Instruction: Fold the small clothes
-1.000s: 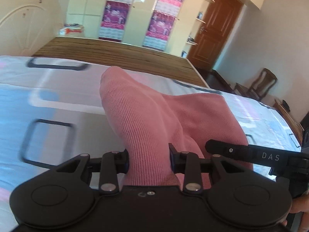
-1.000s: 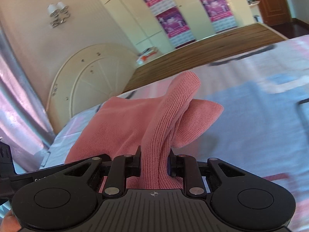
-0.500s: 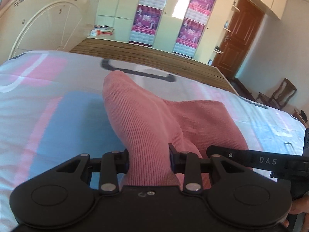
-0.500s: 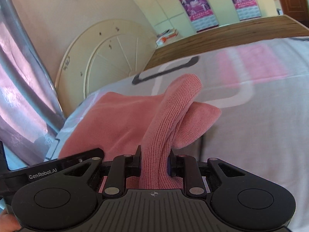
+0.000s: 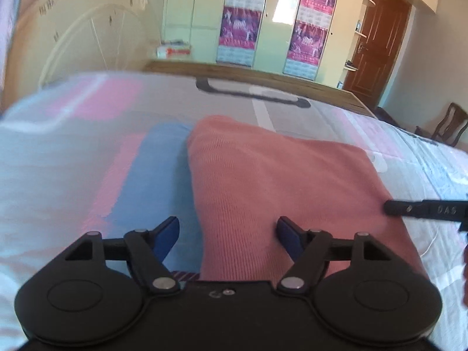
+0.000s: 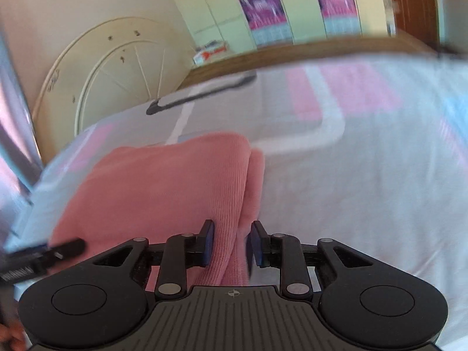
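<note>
A pink ribbed knit garment (image 5: 278, 175) lies folded on the patterned bed sheet (image 5: 73, 161). My left gripper (image 5: 228, 228) is low over its near left edge. Its jaws are opening, and the cloth lies loose between the blue pads (image 5: 168, 234) without touching them. In the right wrist view the garment (image 6: 163, 187) shows a doubled fold at its right edge. My right gripper (image 6: 231, 234) holds that fold, and its jaws are just starting to open while the pads still touch the cloth. One black finger of the other gripper (image 5: 424, 209) reaches in from the right.
The bed sheet (image 6: 365, 190) stretches wide to the right of the garment. A cream round headboard (image 5: 87, 38) stands at the far left, a wooden bed rail (image 5: 263, 73) runs along the back. A brown door (image 5: 377, 44) and a chair (image 5: 447, 125) are far right.
Both grippers swept sideways across the bed and sank, laying the raised pink fold down. The left jaws spread wide and let go of the cloth. The right jaws widened slightly.
</note>
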Tool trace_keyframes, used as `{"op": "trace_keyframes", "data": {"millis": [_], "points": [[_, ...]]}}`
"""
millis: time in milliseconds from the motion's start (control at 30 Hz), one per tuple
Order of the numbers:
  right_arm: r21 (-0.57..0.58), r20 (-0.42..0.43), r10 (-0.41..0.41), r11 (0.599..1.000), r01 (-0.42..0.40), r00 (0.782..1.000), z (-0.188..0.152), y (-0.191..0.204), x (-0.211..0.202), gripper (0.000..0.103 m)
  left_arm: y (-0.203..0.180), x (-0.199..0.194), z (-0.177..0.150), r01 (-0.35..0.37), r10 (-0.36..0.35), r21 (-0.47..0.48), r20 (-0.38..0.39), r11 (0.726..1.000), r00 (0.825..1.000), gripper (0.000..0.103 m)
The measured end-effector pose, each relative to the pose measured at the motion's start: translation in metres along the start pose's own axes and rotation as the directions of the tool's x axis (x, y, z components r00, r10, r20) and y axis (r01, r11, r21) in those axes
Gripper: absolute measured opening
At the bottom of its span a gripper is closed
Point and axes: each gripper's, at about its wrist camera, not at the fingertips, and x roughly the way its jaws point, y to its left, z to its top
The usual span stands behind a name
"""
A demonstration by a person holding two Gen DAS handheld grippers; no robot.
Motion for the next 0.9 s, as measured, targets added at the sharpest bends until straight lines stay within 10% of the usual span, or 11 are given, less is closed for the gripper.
{"op": "trace_keyframes", "data": {"millis": [333, 433, 900], "points": [[-0.253, 0.003, 0.048, 0.966, -0.045, 0.999, -0.05, 0.062, -0.048, 0.025, -0.034, -0.04, -0.045, 0.062, -0.061, 0.079, -0.012, 0.995, 0.998, 0.074], [-0.245, -0.025, -0.059, 0.968, 0.051, 0.998, -0.066, 0.043, -0.035, 0.025, -0.035, -0.028, -0.053, 0.057, -0.053, 0.077, -0.058, 0.995, 0.997, 0.074], [-0.148, -0.079, -0.082, 0.986, 0.07, 0.993, -0.085, 0.03, -0.044, 0.026, -0.038, -0.025, -0.061, 0.019, -0.007, 0.107, -0.108, 0.994, 0.994, 0.079]]}}
